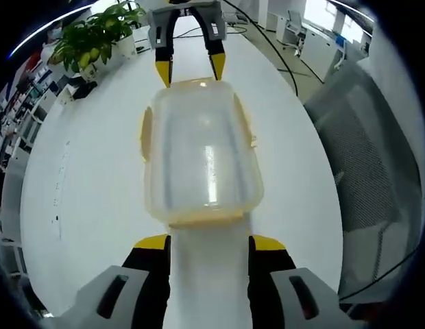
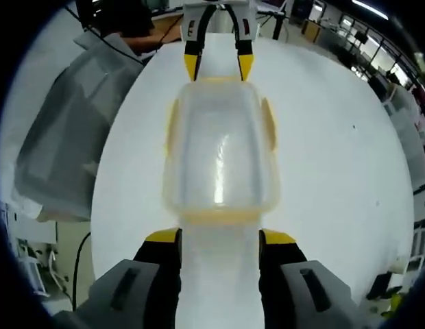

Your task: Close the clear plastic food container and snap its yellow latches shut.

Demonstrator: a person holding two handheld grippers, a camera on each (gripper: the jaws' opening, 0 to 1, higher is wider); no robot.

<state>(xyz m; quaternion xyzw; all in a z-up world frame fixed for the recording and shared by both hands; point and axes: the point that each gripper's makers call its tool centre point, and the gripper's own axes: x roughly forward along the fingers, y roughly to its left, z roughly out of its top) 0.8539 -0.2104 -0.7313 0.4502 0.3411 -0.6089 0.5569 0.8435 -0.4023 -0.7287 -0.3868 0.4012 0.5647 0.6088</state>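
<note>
We see the container [image 1: 202,154] lying on the white table [image 1: 89,178], lid on, between our 2 grippers: left [image 1: 210,241] and right [image 2: 219,236], both released, jaws spread at opposite ends.

Our left gripper view looking down along its tongs [image 1: 210,241] at the container [image 1: 202,154] close ahead, our right gripper view facing it from the opposite end, both sharing the container, white counter [image 1: 96,185], perhaps level.
</note>
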